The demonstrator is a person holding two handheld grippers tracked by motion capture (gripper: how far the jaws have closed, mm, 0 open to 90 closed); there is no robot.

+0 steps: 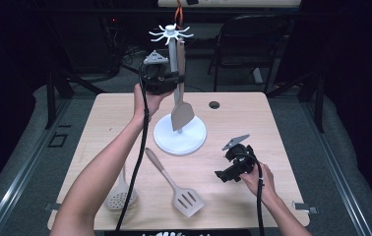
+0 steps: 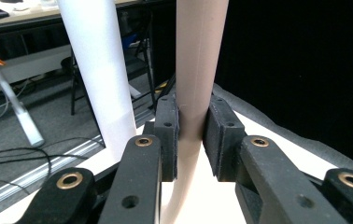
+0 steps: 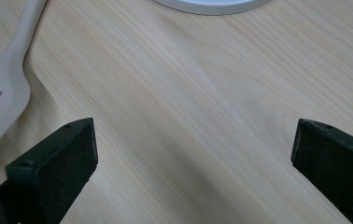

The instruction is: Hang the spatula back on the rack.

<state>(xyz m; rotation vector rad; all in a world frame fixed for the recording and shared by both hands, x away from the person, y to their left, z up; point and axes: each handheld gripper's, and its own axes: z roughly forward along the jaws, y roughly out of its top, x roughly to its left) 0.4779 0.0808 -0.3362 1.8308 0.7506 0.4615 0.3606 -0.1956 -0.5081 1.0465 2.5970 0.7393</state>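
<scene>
Left gripper view: your left gripper clamps the spatula handle — long axis upright, stand pole just left. Right gripper — jaws wide, empty, lower right of the high view.

Setting: lab or recording studio, not a home. 1 light wood table with cable hole at 12 o'clock stands on grey carpet, ringed by black curtain. Folding chair at 1 o'clock, floor cables at 11 o'clock, metal floor rail at 9 o'clock.
</scene>
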